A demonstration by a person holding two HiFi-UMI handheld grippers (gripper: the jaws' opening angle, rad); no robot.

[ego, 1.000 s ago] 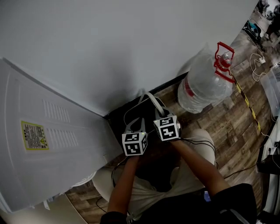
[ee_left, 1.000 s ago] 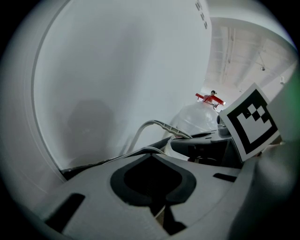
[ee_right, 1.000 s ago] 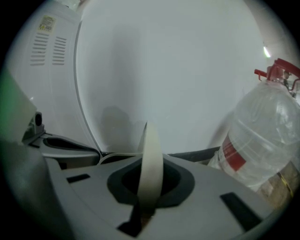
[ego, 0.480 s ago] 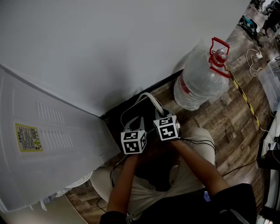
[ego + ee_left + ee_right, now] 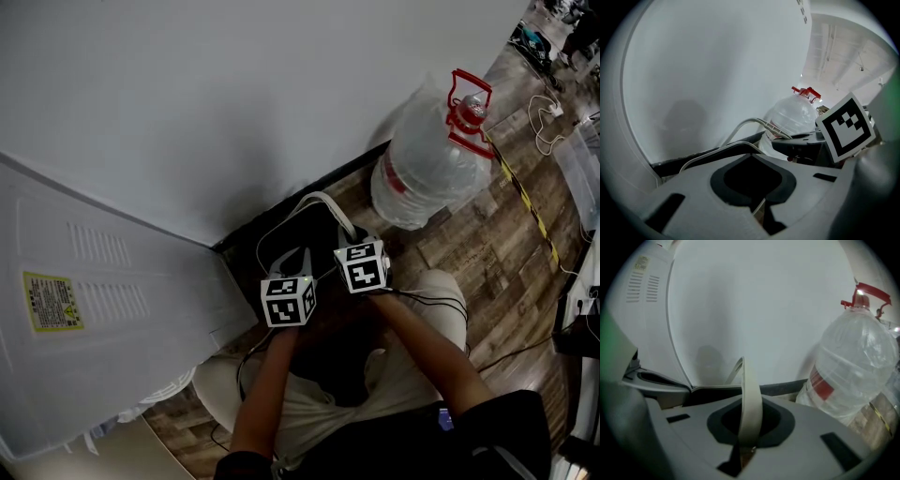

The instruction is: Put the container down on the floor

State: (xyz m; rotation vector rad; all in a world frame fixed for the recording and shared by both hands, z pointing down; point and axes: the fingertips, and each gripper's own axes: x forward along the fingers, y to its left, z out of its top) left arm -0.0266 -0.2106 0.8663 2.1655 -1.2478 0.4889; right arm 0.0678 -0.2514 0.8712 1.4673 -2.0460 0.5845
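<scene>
**Lowering stage, head view.** The dark container [image 5: 298, 230] sits low at the floor's [image 5: 487, 253] edge against the wall [image 5: 234, 94]. It is in the corner formed with the white appliance panel [image 5: 112, 309], and the water jug [image 5: 427, 173] is just beside it. Whether its base touches the boards cannot be told. The right gripper [image 5: 745, 451] has its jaws pressed together on a pale strap handle [image 5: 751, 394]. The strap rises taut, so the load is judged not yet released. The left gripper [image 5: 757, 212] shows jaws nearly closed, with a pale sliver in the slit (probably the second handle [image 5: 284, 255]). A grip on each side keeps the container level.
</scene>
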